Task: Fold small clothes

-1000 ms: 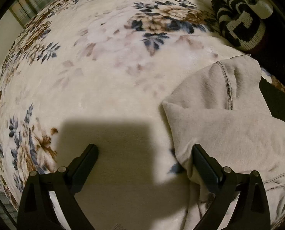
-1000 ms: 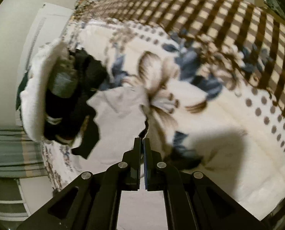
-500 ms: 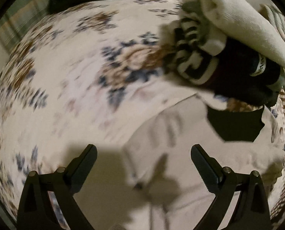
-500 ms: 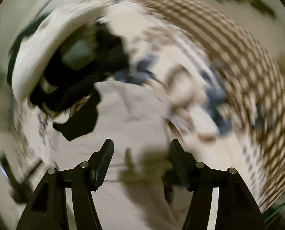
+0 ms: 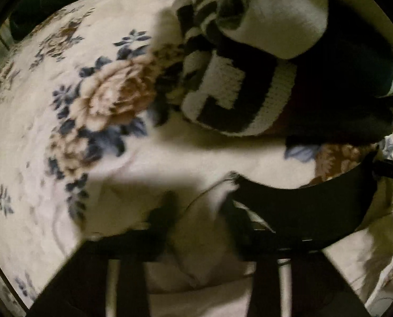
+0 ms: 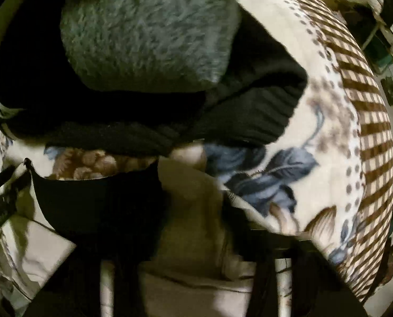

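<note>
A cream sweatshirt [image 5: 207,237] with a black neck opening [image 5: 302,211] lies on the floral blanket [image 5: 64,132]. My left gripper [image 5: 199,211] is open low over it, one finger on each side of a raised fold near the collar's left end. The right wrist view shows the same cream cloth [image 6: 196,211] and black collar [image 6: 98,206] close up. My right gripper [image 6: 196,227] is open low over the cloth at the collar's right end. Both views are blurred and dark.
A pile of clothes lies just beyond the collar: a black-and-white knit [image 5: 230,89], a white fleece [image 5: 283,15], black knitwear [image 6: 222,111] and a grey fuzzy piece [image 6: 148,31]. A brown checked border [image 6: 368,132] runs along the blanket's right side.
Both grippers have moved forward and down toward the sweatshirt's collar, with the clothes pile now close ahead. The right gripper, shut a second ago, is open.
</note>
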The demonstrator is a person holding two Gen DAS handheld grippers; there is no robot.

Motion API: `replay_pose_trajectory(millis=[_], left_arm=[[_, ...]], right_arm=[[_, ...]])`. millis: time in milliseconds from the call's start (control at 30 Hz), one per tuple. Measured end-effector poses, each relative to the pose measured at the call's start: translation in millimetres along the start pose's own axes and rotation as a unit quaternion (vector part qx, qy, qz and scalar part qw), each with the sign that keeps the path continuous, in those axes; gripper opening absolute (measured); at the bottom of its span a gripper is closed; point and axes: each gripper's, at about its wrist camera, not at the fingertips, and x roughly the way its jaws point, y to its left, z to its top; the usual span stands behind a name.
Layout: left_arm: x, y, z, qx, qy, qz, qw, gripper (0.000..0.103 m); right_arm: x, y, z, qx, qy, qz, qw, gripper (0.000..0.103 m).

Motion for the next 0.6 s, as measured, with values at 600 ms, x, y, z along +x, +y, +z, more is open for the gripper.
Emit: replay_pose_trajectory(millis=[600], left_arm=[[-137.9, 0.7, -99.5, -0.040, -0.135, -0.035, 0.9894, 0.003]], right_arm=[[-115.7, -14.0, -95.9, 0.018, -0.123, 0.079, 0.989, 0.003]])
